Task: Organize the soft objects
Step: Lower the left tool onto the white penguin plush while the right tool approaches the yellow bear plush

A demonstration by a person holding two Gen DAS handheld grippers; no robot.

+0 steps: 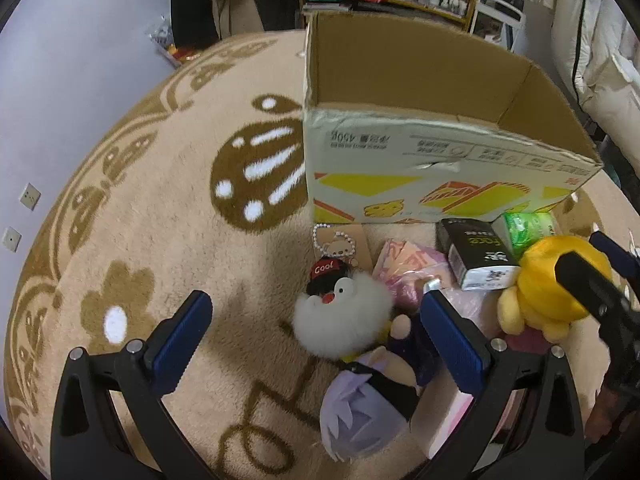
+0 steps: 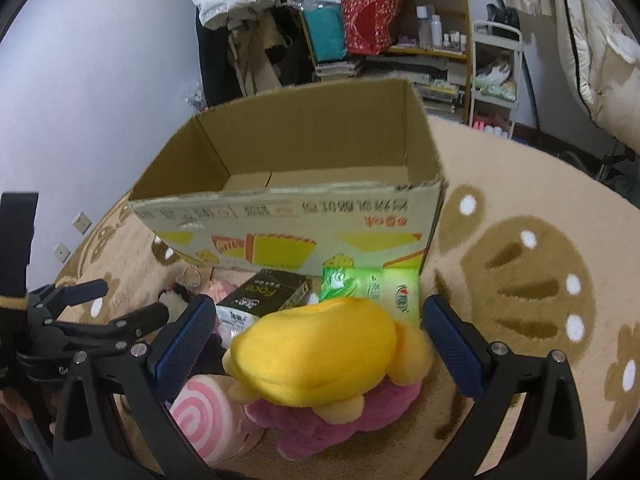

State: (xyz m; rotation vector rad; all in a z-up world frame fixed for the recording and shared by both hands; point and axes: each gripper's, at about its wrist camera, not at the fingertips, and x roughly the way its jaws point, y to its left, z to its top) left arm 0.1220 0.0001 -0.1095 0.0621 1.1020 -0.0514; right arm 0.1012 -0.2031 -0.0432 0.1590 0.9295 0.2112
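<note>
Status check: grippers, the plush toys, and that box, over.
Left gripper open over white fluffy plush. Right gripper open, straddling yellow plush, not clamped. Cardboard box open behind pile, nothing seen inside.

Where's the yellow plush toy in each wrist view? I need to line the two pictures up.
Left wrist: the yellow plush toy sits at the far right edge, partly behind the right gripper's black finger.
Right wrist: the toy fills the lower centre, between the open fingers of the right gripper.
Shared landmark: the cardboard box stands just behind it in both.
</note>
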